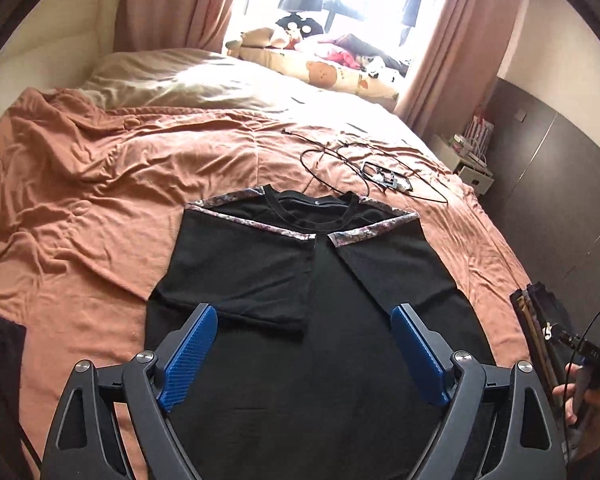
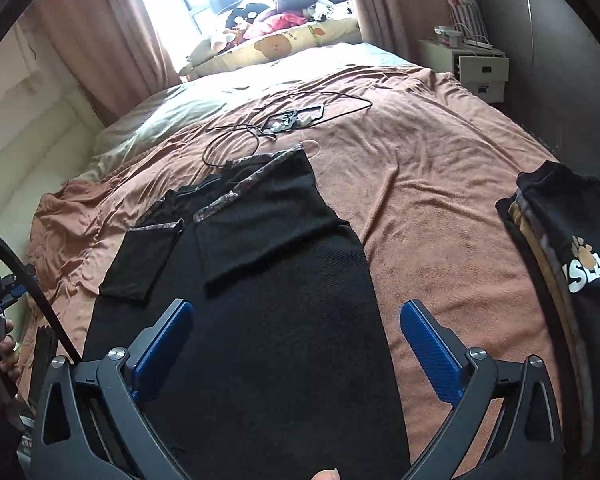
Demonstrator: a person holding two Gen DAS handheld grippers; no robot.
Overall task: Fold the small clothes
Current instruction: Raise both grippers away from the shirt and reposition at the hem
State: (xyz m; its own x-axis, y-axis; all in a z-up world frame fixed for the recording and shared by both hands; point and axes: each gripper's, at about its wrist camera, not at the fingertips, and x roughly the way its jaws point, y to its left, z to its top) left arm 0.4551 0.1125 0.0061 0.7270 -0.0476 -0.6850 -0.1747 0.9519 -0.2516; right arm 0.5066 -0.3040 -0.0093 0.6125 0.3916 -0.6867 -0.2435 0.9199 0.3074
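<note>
The left gripper has its jaws spread wide, blue pads facing each other and nothing between them. The right gripper is equally wide (also empty). A hand grips a handle to the left gripper's right.

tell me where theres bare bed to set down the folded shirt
Most room lies on the bedspread right of the black shirt, up to the stacked clothes. A rumpled bare patch lies left of the shirt. It is crowded beyond the collar, where the cable and a small device lie.
</note>
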